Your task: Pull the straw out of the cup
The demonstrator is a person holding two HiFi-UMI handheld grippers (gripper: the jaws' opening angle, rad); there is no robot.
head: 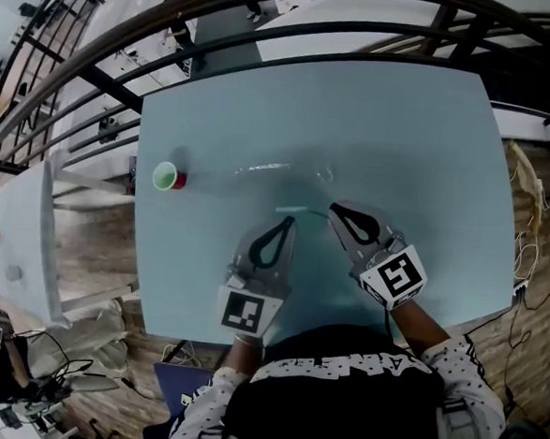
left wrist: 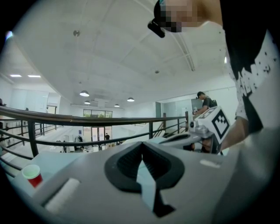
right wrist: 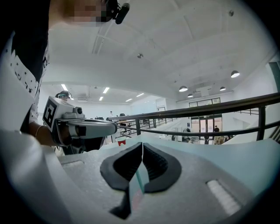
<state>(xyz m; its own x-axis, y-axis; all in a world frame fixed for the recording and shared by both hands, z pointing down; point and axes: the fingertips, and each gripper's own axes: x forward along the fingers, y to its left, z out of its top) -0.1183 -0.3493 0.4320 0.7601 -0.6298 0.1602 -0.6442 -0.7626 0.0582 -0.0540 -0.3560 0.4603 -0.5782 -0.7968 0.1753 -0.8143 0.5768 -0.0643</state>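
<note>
A red cup (head: 169, 176) with a green inside stands upright near the left edge of the pale blue table (head: 385, 128); it is small in the left gripper view (left wrist: 32, 174) and the right gripper view (right wrist: 121, 142). A thin pale teal straw (head: 302, 209) lies level just over the table, well right of the cup and outside it. Its right end meets the tips of my right gripper (head: 333, 208), whose jaws are shut (right wrist: 142, 144) and seem to pinch it. My left gripper (head: 291, 222) sits just below the straw's middle, shut and empty (left wrist: 141, 146).
A dark metal railing (head: 298, 18) curves along the table's far side. A white bench (head: 25, 234) stands to the left below the table, and cables (head: 538, 223) lie on the wooden floor at the right. The table's near edge runs under my arms.
</note>
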